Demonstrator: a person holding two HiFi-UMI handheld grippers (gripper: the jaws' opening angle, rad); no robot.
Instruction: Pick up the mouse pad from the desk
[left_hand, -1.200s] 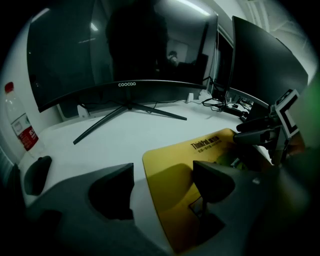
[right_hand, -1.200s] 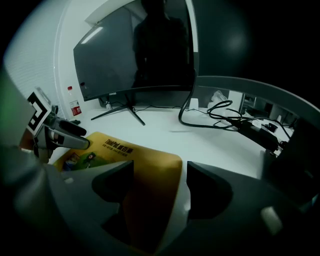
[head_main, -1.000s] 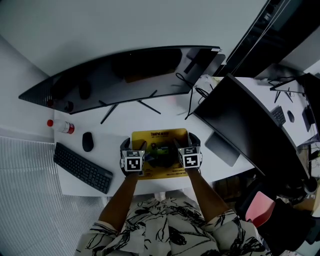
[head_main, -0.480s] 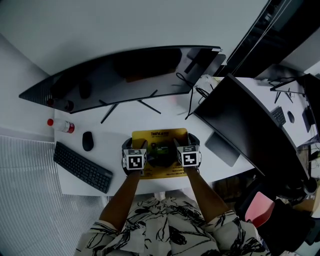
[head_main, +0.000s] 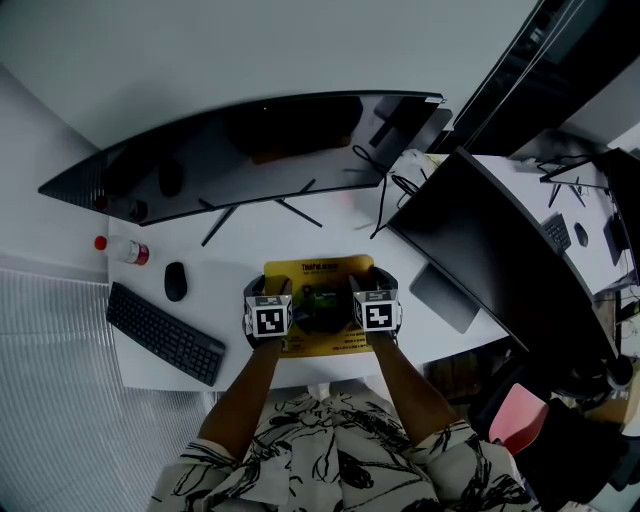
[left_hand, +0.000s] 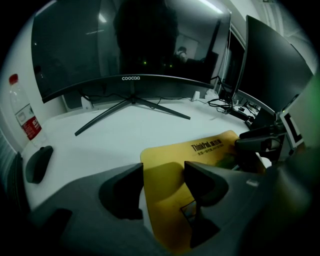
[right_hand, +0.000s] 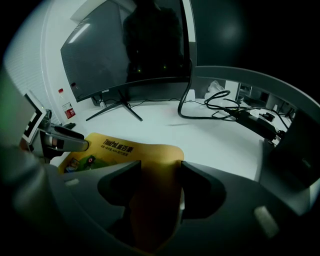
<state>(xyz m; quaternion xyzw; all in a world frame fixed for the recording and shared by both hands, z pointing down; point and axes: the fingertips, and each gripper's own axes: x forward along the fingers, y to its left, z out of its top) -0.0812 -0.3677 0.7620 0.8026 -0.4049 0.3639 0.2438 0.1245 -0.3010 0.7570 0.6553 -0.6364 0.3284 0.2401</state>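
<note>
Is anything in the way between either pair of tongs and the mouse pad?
Nothing visible. The left tongs and right tongs already straddle the left and right edges of the mouse pad. Both sets of jaws are closing, with only the pad between them.

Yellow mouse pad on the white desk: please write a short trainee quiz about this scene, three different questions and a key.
1. True or false: the yellow rectangular mouse pad lies right of the black keyboard.
2. Left of the black oval mouse stands: A) a clear plastic bottle with red cap; B) a mug.
3. How many grippers straddle the pad's edges?
Key: 1 true; 2 A; 3 two: left gripper and right gripper, jaws closing, a pad edge between each pair.
</note>
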